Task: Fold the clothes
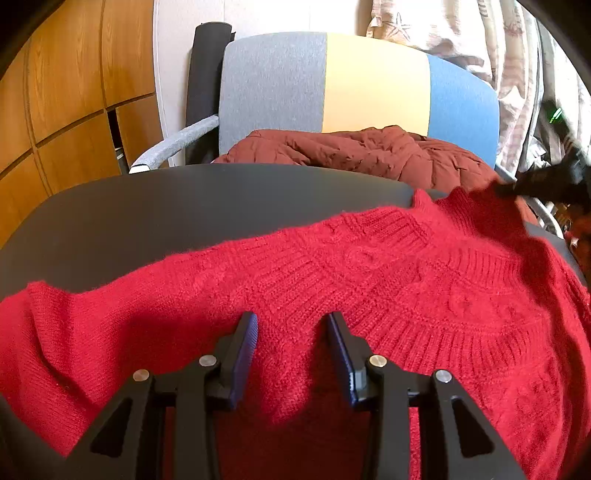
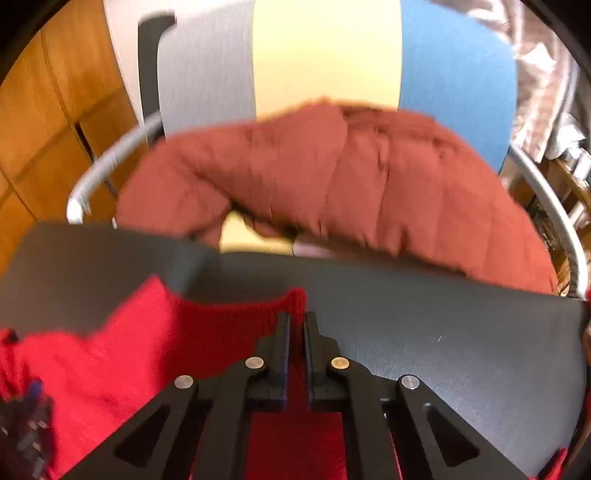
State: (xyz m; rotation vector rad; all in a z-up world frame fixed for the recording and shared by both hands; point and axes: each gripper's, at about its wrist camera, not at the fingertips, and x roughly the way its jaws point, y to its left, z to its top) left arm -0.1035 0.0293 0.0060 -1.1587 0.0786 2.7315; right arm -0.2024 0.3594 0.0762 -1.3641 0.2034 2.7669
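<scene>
A bright red knit sweater (image 1: 369, 280) lies spread on the dark grey table (image 1: 184, 206), its ribbed collar toward the right. My left gripper (image 1: 291, 321) hovers just over the sweater's shoulder area, open, with only fabric below the gap. In the right wrist view my right gripper (image 2: 297, 321) is shut on the ribbed edge of the red sweater (image 2: 122, 350), a narrow strip of knit pinched between the fingers over the table (image 2: 443, 332). That right gripper also shows as a dark blurred shape (image 1: 543, 181) at the sweater's far right corner.
Behind the table stands a chair (image 1: 369, 85) with a grey, yellow and blue back, holding a rust-brown quilted jacket (image 1: 369, 155) (image 2: 351, 184). Wooden cabinets (image 1: 66, 92) fill the left. Patterned cloth (image 1: 461, 33) hangs at the upper right.
</scene>
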